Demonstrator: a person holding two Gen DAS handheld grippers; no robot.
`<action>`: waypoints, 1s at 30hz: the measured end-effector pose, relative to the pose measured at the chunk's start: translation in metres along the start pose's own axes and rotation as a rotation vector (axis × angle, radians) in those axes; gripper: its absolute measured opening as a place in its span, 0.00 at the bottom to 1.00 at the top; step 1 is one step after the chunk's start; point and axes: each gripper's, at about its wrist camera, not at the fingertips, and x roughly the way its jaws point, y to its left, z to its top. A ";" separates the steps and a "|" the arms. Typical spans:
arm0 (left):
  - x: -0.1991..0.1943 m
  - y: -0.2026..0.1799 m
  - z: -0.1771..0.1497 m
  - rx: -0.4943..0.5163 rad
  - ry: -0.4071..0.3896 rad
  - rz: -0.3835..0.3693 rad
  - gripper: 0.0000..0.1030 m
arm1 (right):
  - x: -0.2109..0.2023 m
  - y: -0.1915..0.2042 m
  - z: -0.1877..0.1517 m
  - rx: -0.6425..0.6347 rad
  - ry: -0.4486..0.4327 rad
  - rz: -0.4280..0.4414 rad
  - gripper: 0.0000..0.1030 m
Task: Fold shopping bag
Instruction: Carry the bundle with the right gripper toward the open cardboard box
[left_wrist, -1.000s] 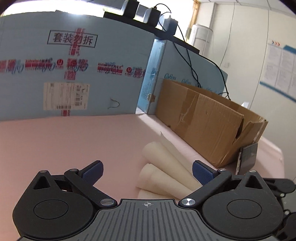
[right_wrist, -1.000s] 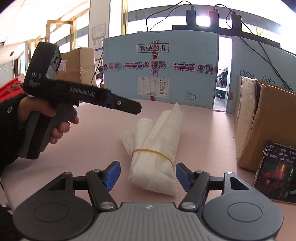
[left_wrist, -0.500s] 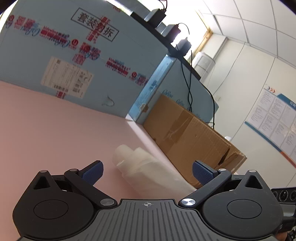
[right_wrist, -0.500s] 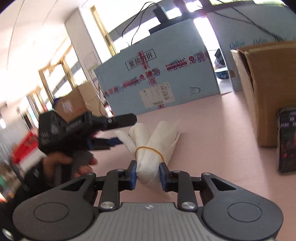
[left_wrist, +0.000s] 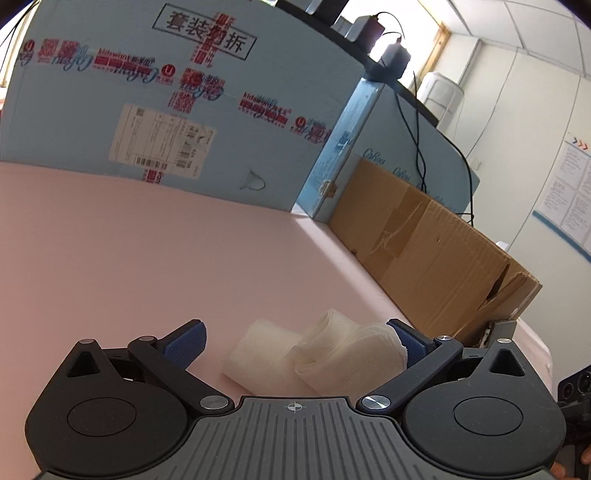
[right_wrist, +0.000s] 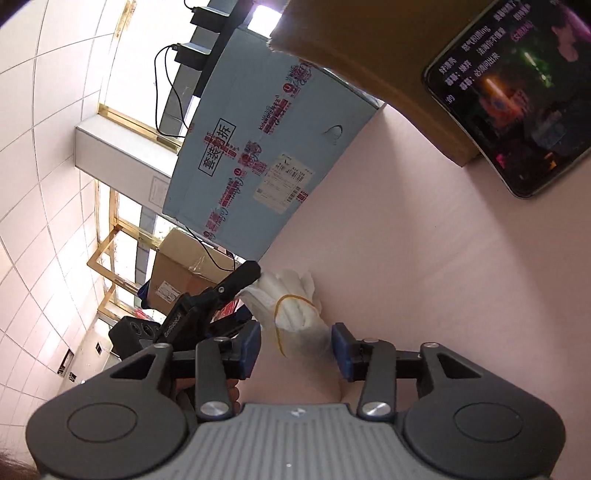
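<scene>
Bag: the white shopping bag (right_wrist: 295, 310) is lying rolled up on the pink worktop (left_wrist: 147, 258), a yellow rubber band (right_wrist: 286, 312) hanging loose round it.
Feel: it is looking soft, thin, light and crinkly.
Hold: the thick rolled middle is looking best.
Left gripper (left_wrist: 295, 341): fingers are standing wide open around the roll's end.
Right gripper (right_wrist: 295, 347): fingers are standing open beside the near end.
Boxes: a blue box (left_wrist: 184, 110) and a brown cardboard box (left_wrist: 424, 258) are standing far behind.

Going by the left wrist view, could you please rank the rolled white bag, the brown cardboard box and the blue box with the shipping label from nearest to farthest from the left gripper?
1. Rolled white bag: between the left gripper's fingers.
2. Brown cardboard box: ahead, to the right.
3. Blue box: farthest, across the back of the pink table.
</scene>
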 end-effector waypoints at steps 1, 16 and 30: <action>0.002 -0.001 0.000 0.001 0.013 -0.006 0.99 | 0.001 0.004 -0.004 -0.027 -0.011 -0.007 0.60; -0.020 -0.045 0.010 0.075 -0.137 -0.149 0.84 | -0.030 0.048 0.004 -0.406 -0.108 -0.055 0.24; 0.029 -0.159 0.089 0.284 -0.346 -0.319 0.84 | -0.110 0.079 0.100 -0.666 -0.413 -0.151 0.27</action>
